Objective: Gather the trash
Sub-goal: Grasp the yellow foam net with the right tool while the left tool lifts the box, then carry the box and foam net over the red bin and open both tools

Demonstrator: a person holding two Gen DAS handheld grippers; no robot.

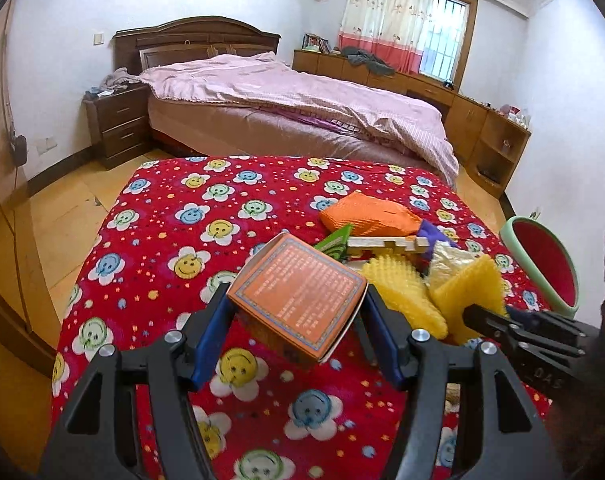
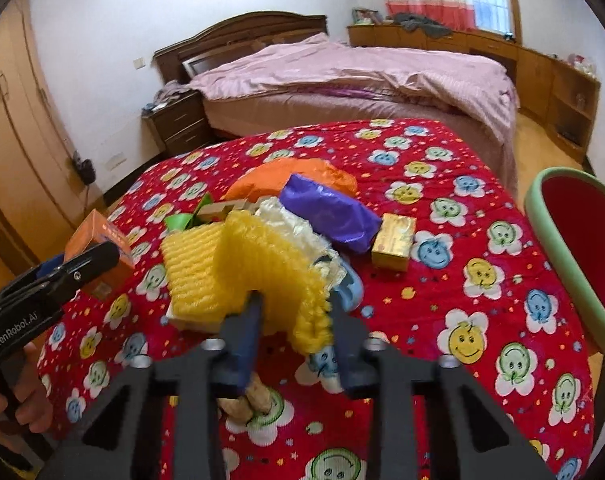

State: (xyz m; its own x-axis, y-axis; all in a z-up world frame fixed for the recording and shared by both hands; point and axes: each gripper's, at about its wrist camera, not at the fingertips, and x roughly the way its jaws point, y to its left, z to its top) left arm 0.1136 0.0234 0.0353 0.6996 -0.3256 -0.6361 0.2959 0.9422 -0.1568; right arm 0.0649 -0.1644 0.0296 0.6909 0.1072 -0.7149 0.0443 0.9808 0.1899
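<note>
Right wrist: red bin (nothing inside), right fingers clamp yellow foam, left fingers clamp orange box.

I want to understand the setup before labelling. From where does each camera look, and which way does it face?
Left wrist: sits on the left gripper, facing along its fingers toward the bed; jaws clamp the orange box; the right gripper's tip shows at right.
Right wrist: sits on the right gripper, same direction; jaws pinch the yellow foam net; a hand holds the left gripper at left.
Shared: red cloth, trash pile, bed, red bin.
</note>
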